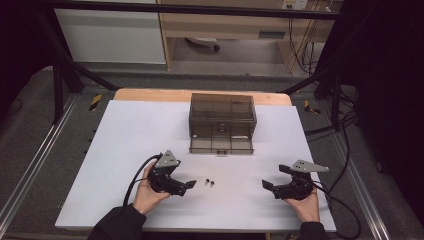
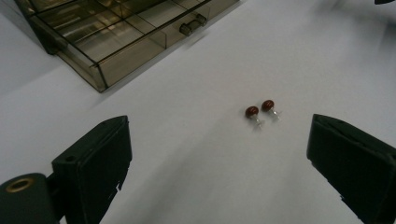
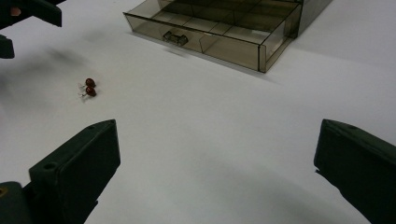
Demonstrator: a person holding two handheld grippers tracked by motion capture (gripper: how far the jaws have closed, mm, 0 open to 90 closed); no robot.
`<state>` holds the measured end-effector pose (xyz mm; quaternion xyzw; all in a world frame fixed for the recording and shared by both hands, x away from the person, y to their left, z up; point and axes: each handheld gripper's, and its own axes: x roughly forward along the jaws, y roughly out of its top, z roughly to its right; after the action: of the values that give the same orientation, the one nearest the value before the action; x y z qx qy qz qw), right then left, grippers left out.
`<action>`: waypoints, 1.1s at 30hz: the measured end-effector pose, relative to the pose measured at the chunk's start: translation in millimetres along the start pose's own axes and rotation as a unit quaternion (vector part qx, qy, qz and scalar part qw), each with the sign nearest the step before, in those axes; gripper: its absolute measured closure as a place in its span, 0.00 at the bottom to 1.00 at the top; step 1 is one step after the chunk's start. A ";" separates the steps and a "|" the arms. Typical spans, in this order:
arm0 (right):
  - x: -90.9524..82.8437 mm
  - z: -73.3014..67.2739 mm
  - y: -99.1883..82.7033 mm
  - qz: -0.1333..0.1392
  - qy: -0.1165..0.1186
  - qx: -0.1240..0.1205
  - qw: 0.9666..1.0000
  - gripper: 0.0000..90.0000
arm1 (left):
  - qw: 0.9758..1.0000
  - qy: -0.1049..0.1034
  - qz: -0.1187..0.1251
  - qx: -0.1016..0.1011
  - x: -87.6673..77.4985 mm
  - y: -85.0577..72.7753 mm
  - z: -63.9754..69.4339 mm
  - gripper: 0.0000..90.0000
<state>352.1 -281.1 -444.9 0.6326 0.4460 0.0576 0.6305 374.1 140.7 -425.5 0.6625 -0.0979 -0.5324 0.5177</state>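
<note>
Two small dark-red round-headed pieces (image 1: 210, 182) with clear stems lie side by side on the white mat, seen closer in the left gripper view (image 2: 260, 110) and in the right gripper view (image 3: 88, 87). My left gripper (image 1: 189, 186) is open, just left of them, jaws spread wide with nothing between. My right gripper (image 1: 266, 186) is open too, well to their right, also holding nothing. A smoky transparent drawer box (image 1: 222, 116) stands behind, its bottom drawer (image 1: 221, 145) pulled out, showing divided compartments (image 2: 112, 35) and a handle (image 3: 172, 37).
The white mat (image 1: 125, 145) covers a wooden table (image 1: 150, 95) inside a black frame. Cables trail from both grippers and run down the right side (image 1: 345, 150). Open mat lies between the grippers and the drawer.
</note>
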 end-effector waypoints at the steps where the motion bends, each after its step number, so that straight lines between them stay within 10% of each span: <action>1: 0.0 0.0 0.0 0.000 0.000 0.000 1.000 0.01 | 1.000 0.000 0.000 0.000 0.0 0.0 0.0 0.08; 33: -0.4 0.1 0.1 0.001 0.001 0.000 1.000 0.01 | 0.998 0.015 -0.061 -0.002 51.8 9.1 30.7 0.64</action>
<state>352.0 -281.4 -444.7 0.6331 0.4460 0.0582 0.6300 374.6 83.5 -446.4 0.6737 -0.0486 -0.5534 0.4874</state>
